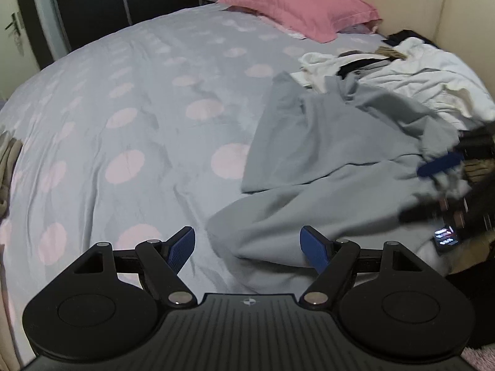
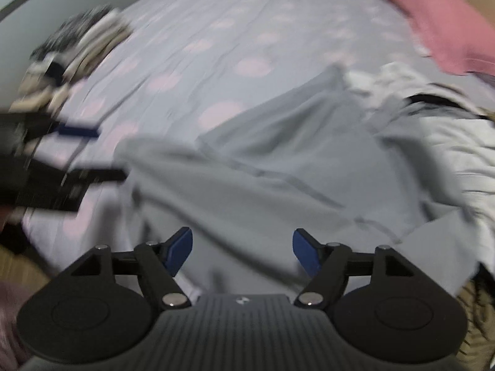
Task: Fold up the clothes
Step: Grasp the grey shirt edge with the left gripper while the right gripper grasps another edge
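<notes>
While both grippers hover with nothing between their fingers, the bed fills nearly everything, its grey cover dotted with pale pink circles. Across the bed's right half lies the grey garment, spread loosely and rumpled, one flap turned over on itself and its near edge reaching the bed's front edge. Behind the garment, toward the beige headboard, sits a heap of white and dark clothes, touching the garment's far side. At the head of the bed a pink pillow rests against the headboard. A stack of clothes, blurred, sits at the bed's left edge. The left gripper hangs over the bed's front edge, its blue-padded jaws spread wide, just at the garment's near corner. The right gripper is over the garment's near part, jaws likewise spread wide and empty; its view is smeared by motion. Each gripper shows as a dark blur at the side of the other's view.
</notes>
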Action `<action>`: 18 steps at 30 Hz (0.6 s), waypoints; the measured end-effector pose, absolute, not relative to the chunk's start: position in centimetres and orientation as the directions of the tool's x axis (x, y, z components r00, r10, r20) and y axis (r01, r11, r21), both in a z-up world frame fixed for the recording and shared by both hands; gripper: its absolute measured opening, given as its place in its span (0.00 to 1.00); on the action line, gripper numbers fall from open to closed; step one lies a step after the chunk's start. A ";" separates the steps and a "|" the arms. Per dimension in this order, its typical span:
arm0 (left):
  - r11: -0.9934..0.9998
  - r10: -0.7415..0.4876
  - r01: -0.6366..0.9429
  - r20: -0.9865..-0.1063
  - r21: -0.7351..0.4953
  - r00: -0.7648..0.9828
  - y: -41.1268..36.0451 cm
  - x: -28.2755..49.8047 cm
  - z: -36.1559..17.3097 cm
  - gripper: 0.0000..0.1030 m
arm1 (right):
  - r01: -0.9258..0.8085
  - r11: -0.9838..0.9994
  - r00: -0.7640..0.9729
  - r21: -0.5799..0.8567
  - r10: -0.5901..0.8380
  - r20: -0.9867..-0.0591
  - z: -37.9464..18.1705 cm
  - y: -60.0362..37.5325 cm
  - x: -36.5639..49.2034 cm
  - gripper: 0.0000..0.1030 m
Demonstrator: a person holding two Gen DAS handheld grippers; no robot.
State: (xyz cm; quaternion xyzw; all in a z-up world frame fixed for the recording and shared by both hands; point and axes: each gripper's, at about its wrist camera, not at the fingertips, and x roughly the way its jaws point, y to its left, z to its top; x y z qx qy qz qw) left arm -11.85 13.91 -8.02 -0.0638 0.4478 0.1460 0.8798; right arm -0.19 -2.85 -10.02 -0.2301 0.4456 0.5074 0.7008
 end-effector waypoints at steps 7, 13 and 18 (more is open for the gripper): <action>0.934 0.171 -0.356 -0.828 -0.037 0.535 14.7 -11.1 -10.0 0.48 | -0.968 0.236 0.021 0.081 0.400 -0.916 -13.7 -1.5 -2.2 0.74; 0.919 0.143 -0.384 -0.834 -0.089 0.533 15.5 -10.7 -11.1 0.11 | -0.975 0.218 0.109 -0.042 0.308 -0.945 -15.4 -1.1 -2.9 0.27; 0.911 0.144 -0.394 -0.798 -0.125 0.586 16.3 -12.1 -8.6 0.09 | -0.973 0.225 0.133 -0.046 0.389 -0.912 -12.4 -0.2 -3.1 0.03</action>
